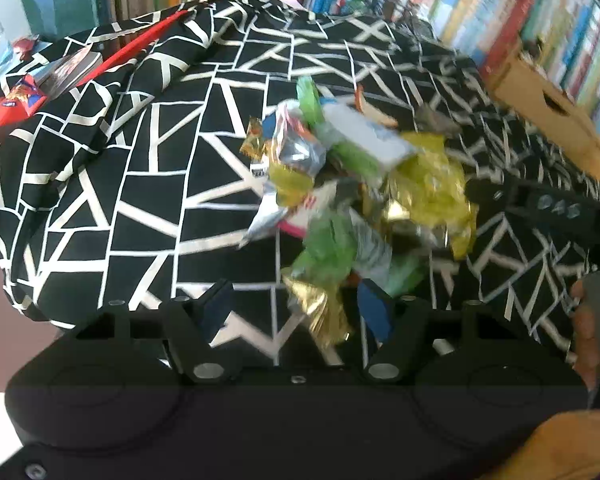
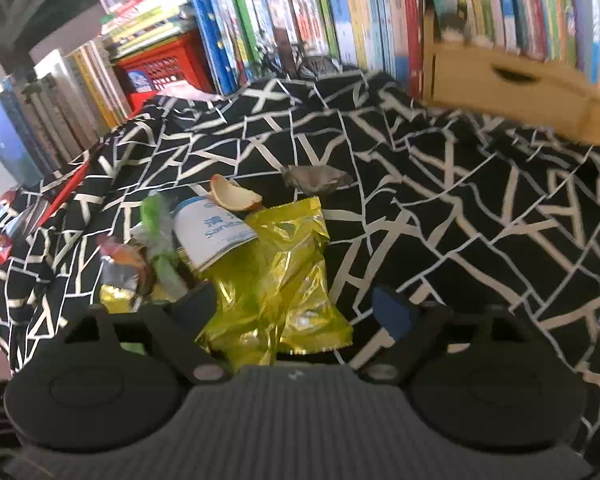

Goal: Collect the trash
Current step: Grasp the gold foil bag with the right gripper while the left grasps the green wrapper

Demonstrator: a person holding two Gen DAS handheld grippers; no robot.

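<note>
So I'm basically at the very start here: the whole pile of trash (image 1: 352,184) is sitting in one heap on the black-and-white patterned cloth (image 1: 140,184), and as far as I can see nothing's been picked up or bagged yet. No bin or bag in either view, so I can't say where this stuff is meant to go. My left gripper (image 1: 300,312) is down at the near edge of the heap with a gold foil wrapper (image 1: 320,312) between its pads, but the jaws look apart and not pinching it, so I'd call that released. My right gripper (image 2: 304,308) is spread wide over the big yellow snack bag (image 2: 288,272), pads not touching it either. Left to grab: that bag, the white-and-blue packet (image 2: 212,232), the green wrappers (image 2: 156,220), the bit of peel (image 2: 234,196) and the crumpled grey scrap (image 2: 316,179) lying a little apart behind the rest. So pretty much everything.
</note>
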